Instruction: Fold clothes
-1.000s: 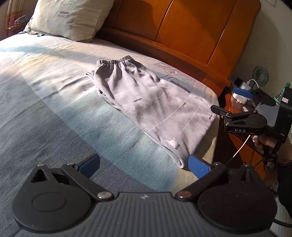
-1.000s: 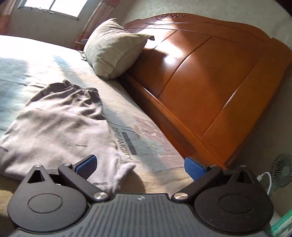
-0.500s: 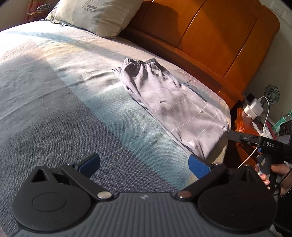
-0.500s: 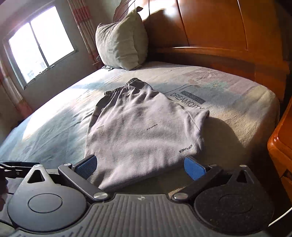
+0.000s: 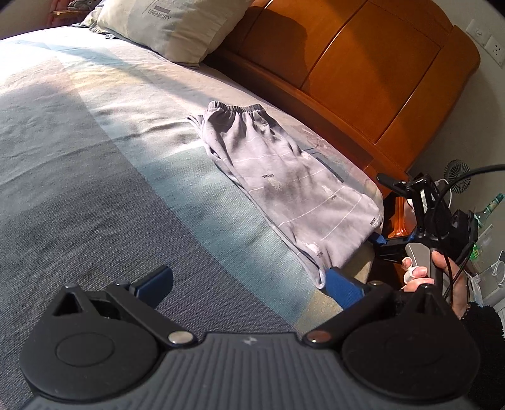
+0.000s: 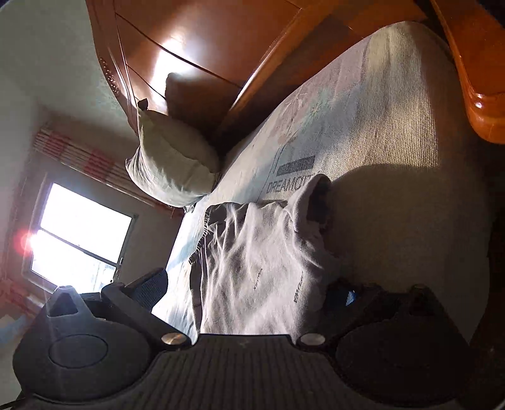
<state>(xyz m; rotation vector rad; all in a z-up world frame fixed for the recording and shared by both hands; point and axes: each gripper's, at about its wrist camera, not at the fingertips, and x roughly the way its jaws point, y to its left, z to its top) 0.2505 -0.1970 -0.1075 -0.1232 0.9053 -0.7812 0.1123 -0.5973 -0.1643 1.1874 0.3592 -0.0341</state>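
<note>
step: reaching for hem of pants on bed | left gripper spread, empty | right gripper spread, straddling hem | next: pinch, fold toward waistband

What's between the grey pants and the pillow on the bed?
Nothing but bare bedsheet. In the left wrist view, the stretch from the grey pants up to the pillow holds no other item.
</note>
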